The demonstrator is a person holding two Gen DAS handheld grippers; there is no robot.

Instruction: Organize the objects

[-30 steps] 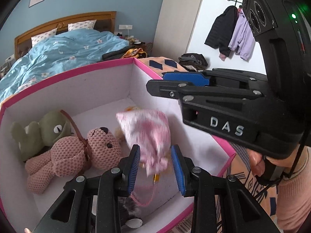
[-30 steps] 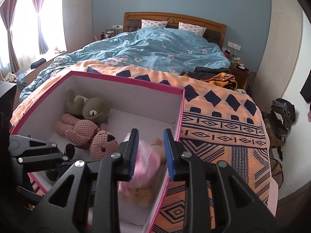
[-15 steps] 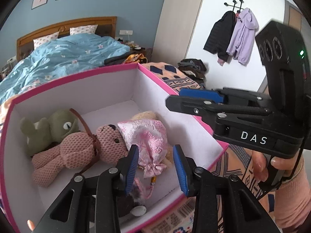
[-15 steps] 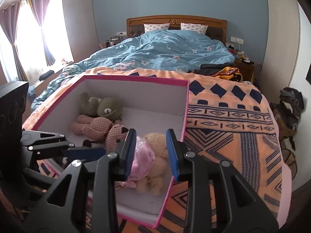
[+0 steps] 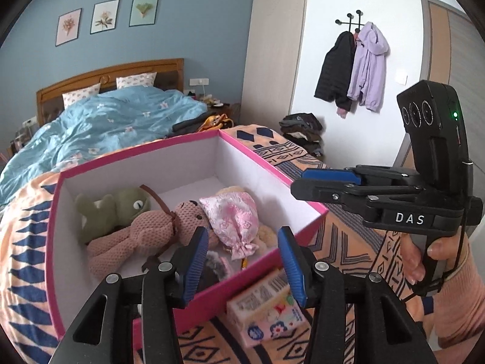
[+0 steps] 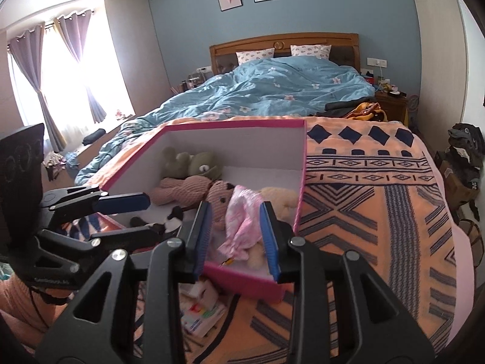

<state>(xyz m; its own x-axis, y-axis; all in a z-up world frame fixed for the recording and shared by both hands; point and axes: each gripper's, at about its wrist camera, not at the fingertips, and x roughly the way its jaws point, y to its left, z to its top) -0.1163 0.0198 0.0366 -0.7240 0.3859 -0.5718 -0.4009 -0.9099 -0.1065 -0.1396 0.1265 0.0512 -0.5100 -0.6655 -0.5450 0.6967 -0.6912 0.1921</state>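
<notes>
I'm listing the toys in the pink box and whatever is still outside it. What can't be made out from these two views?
- Dark furry toy, left wrist view: the left gripper's finger covers most of it.
- Cream plush, right wrist view: the pink satin pouch and the right gripper cover its body.
- Printed packet outside the pink box: blurred, lettering unreadable, fingers overlap it.

Plush toys (image 5: 142, 236) in pink box (image 5: 260, 166)
</notes>
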